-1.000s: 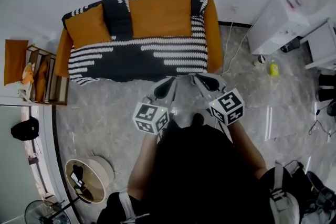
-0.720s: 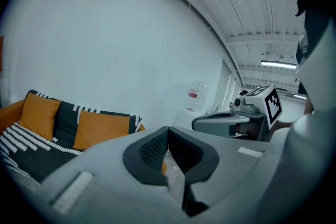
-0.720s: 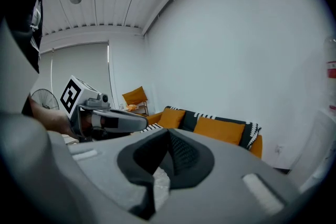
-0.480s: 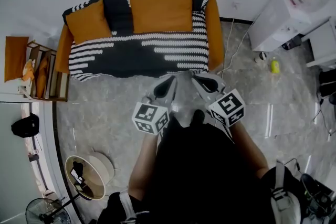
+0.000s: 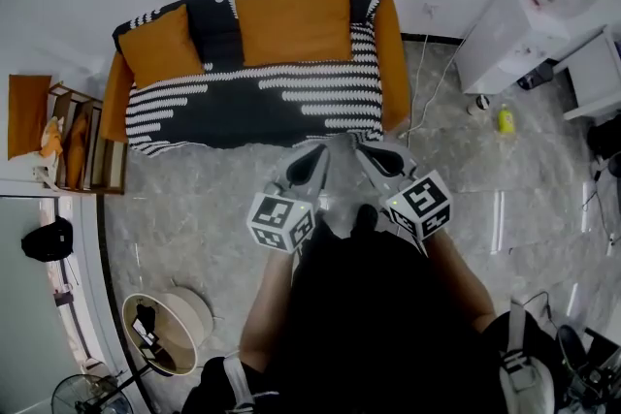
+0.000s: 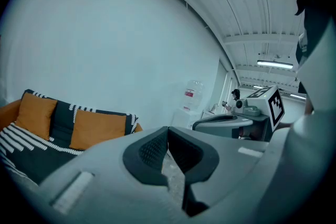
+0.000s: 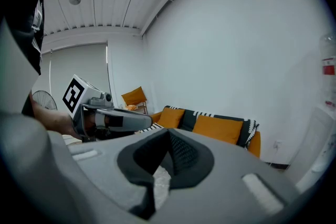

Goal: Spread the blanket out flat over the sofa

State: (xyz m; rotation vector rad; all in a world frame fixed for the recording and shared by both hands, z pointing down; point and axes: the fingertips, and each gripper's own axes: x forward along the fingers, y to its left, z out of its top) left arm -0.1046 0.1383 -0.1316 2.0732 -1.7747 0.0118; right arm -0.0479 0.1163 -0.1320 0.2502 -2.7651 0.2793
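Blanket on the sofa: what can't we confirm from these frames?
- Blanket under the orange cushions: head view, the cushions cover it.
- Sofa seat: left gripper view, the left gripper itself blocks most; picture edge cuts its left end.
- Fine wrinkles in the blanket: head view, too small.
- Floor at the feet: head view, the person's torso hides it.

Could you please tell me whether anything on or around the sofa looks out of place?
Little stands out. The blanket lies spread over the sofa. The left cushion sits tilted, unlike the right cushion, and a yellow bottle is loose on the floor.
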